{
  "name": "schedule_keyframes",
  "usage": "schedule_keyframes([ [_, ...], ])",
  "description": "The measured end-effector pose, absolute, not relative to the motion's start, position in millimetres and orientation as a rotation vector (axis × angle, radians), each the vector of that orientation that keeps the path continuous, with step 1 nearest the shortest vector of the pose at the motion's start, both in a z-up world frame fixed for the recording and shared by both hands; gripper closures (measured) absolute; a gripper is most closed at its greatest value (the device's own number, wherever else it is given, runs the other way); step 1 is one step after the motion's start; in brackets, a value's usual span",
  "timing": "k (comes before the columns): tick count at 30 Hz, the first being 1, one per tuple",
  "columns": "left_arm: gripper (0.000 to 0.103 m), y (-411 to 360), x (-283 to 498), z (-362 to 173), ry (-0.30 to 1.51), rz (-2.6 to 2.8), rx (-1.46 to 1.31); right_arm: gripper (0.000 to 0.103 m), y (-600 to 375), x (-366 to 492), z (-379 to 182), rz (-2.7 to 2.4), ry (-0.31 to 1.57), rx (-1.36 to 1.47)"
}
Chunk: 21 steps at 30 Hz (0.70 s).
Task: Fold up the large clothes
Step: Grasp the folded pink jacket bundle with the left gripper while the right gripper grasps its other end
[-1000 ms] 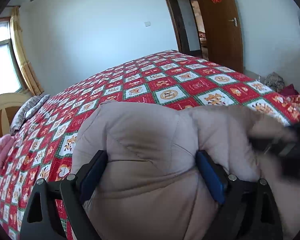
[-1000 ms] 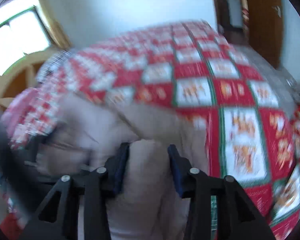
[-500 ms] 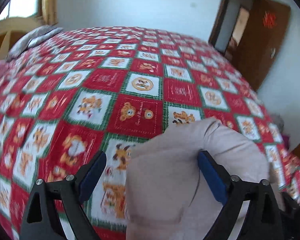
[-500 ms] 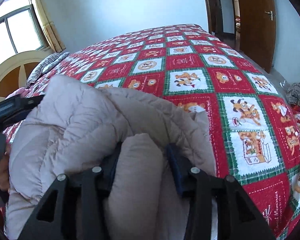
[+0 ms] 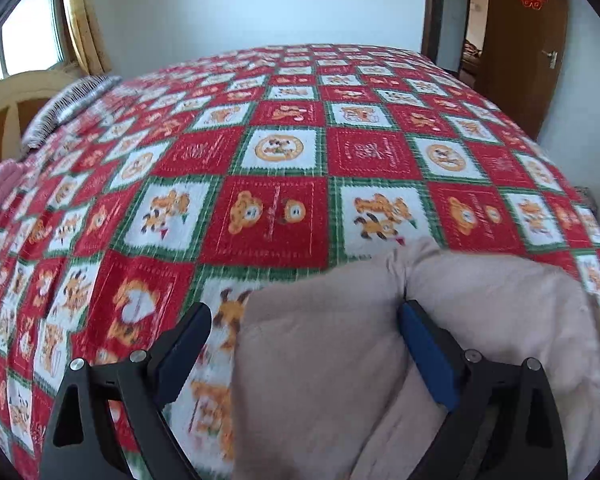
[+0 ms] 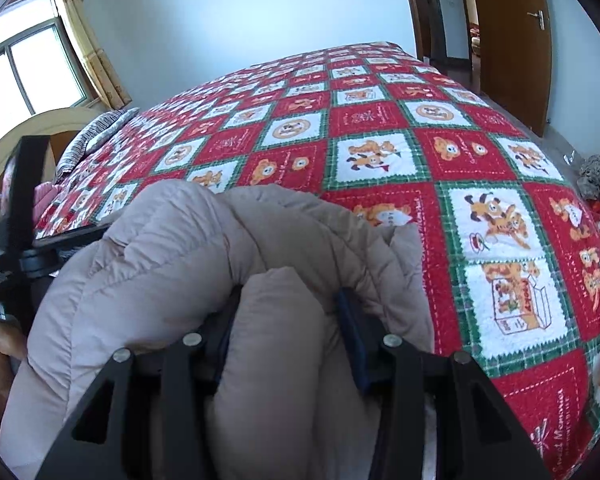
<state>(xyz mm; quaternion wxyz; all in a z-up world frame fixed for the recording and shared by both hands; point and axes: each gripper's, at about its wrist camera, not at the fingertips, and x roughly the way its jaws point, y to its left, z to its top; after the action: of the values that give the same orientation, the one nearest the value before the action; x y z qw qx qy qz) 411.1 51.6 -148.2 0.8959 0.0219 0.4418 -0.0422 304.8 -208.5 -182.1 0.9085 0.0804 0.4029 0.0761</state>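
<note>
A beige padded coat lies bunched at the near edge of a bed with a red, green and white cartoon quilt. My right gripper is shut on a thick fold of the coat, the fabric bulging between its blue pads. My left gripper is open with its fingers wide apart. The coat lies between them against the right finger, and the left finger is clear of it over the quilt. The left gripper's body shows at the left edge of the right wrist view.
A wooden headboard and a striped pillow are at the far left. A window with yellow curtains is behind them. A brown door stands open at the right. A heap of clothes lies on the floor by the bed.
My left gripper has let the coat go and shifted left, so more quilt shows ahead of it. My right gripper keeps its hold on the fold, and the coat has settled lower.
</note>
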Motion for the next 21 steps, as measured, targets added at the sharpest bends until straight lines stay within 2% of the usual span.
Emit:
schedule_keyframes([
  [5, 0.008, 74.0, 345.1, -109.1, 0.869, -0.249, -0.059, 0.057, -208.8, 304.9, -181.5, 0.159, 0.836, 0.15],
  [9, 0.008, 49.1, 297.2, -118.5, 0.858, -0.3, 0.023, 0.056, -209.3, 305.9, -181.0, 0.162, 0.843, 0.151],
  [12, 0.001, 48.9, 300.4, -135.6, 0.88, -0.276, -0.019, 0.056, -214.6, 304.6, -172.4, 0.166, 0.865, 0.147],
  [14, 0.001, 56.5, 304.8, -140.4, 0.911, -0.297, -0.069, 0.056, -223.0, 292.8, -156.0, 0.163, 0.874, 0.152],
  [18, 0.001, 52.8, 300.3, -140.6, 0.891, -0.287, -0.042, 0.054, -220.7, 234.2, -105.6, 0.193, 0.761, 0.086],
  [21, 0.001, 45.4, 297.3, -140.7, 0.873, -0.269, -0.015, 0.052, -200.6, 205.4, -99.7, 0.267, 0.753, 0.055],
])
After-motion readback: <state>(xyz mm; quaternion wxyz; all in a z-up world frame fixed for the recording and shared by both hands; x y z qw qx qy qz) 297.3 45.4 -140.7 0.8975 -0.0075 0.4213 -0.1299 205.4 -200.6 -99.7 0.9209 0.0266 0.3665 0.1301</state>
